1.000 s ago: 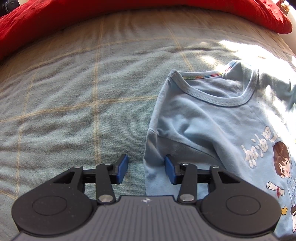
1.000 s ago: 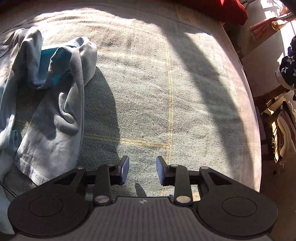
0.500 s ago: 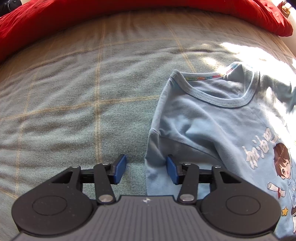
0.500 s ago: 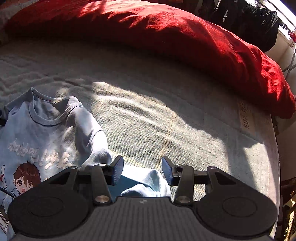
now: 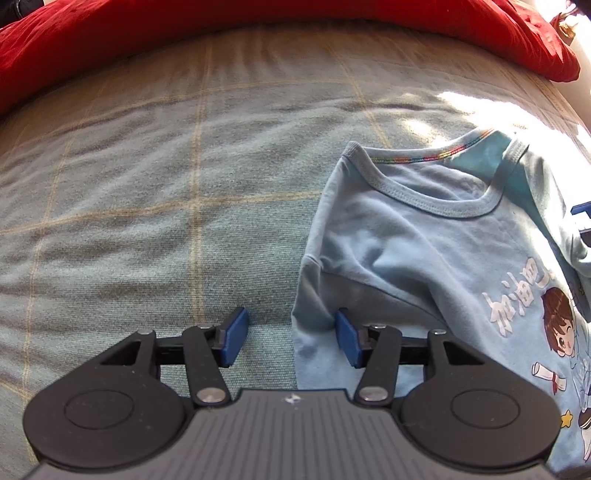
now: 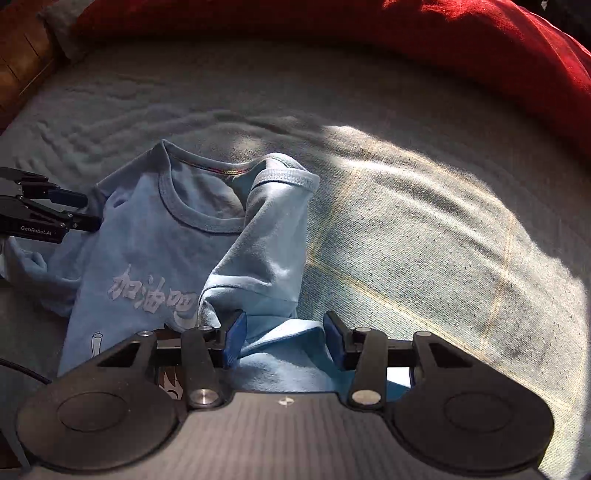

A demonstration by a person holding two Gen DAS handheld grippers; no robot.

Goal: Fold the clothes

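A light blue child's T-shirt [image 5: 406,229] with a cartoon print lies face up on the bed. My left gripper [image 5: 290,325] hovers over its left sleeve edge. Its jaws are opening; the hem lies under the gap and no pad presses it. In the right wrist view the shirt [image 6: 155,236] has its right sleeve [image 6: 266,236] folded inward over the chest. My right gripper [image 6: 284,325] stands open above that sleeve's lower end, with bunched fabric below the gap. The left gripper [image 6: 74,210] shows at the shirt's far side.
A grey-green checked bedspread [image 5: 147,184] covers the bed, partly in sunlight [image 6: 424,221]. A red quilt [image 5: 184,29] is heaped along the far edge [image 6: 443,44]. Brown wooden furniture [image 6: 18,55] stands at the far left corner.
The right gripper swung from the bare right part of the bed to above the shirt's folded sleeve, and its jaws widened. The left gripper stayed put while its jaws spread a little.
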